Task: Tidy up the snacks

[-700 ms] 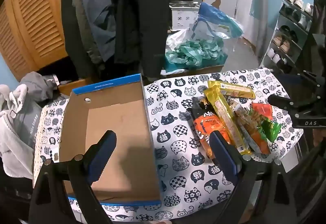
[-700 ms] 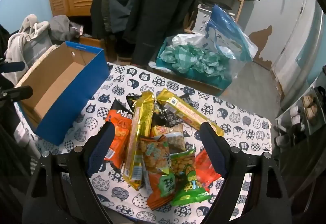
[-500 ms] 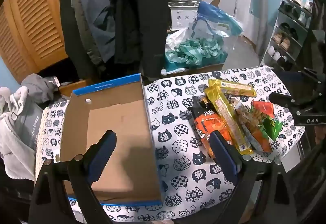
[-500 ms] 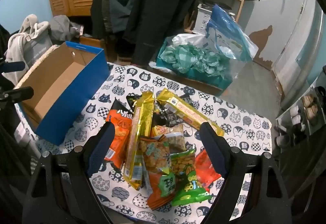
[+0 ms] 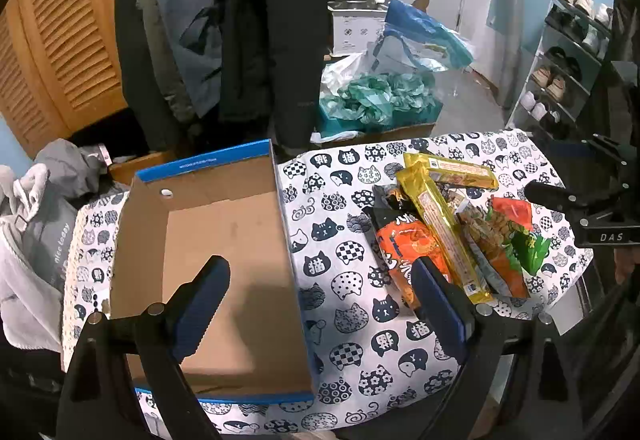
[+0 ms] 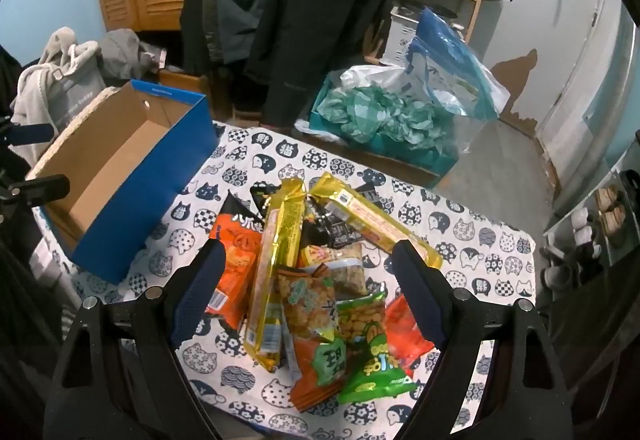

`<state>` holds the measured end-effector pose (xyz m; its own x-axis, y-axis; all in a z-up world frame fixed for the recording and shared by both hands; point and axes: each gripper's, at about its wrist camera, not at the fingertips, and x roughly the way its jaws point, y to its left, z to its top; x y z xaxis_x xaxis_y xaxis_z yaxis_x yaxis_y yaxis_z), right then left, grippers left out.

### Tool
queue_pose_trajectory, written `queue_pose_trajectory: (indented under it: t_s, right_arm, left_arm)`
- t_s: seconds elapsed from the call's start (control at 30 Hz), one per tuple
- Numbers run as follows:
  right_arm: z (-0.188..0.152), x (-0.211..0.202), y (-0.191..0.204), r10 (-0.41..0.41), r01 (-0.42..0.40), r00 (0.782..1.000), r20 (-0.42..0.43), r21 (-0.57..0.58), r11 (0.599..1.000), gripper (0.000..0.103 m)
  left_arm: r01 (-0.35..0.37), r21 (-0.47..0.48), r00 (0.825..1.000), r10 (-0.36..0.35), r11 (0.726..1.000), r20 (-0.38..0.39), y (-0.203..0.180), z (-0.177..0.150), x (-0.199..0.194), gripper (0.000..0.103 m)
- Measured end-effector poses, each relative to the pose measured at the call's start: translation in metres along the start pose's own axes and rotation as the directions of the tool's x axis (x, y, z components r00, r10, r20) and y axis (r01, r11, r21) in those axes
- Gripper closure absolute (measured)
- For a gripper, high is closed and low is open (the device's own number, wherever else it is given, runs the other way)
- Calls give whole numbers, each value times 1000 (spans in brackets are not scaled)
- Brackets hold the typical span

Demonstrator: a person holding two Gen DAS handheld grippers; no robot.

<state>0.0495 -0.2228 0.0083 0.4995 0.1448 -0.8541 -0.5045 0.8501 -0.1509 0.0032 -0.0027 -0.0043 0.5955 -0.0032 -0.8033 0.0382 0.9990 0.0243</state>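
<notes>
Blue cardboard box (image 5: 208, 240) bare inside — snack packets (image 6: 316, 272) heaped beside it — both grippers' fingers (image 6: 196, 292) wide, nothing held

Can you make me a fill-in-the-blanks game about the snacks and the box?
1. The box has ____ snacks inside it.
2. The cloth is covered with pictures of ____.
3. The snacks lie in a pile on the ____.
4. Both the left gripper and the right gripper are ____.

Missing words: no; cats; cloth; open
</notes>
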Motion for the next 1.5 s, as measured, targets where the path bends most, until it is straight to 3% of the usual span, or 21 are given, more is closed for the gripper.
queue_pose_trajectory:
  t_s: [1.5]
  right_arm:
    - [-2, 2, 7, 19, -19, 1000, -11, -2, 1000, 19]
  left_arm:
    - [5, 5, 1000, -5, 1000, -22, -4, -12, 3, 9]
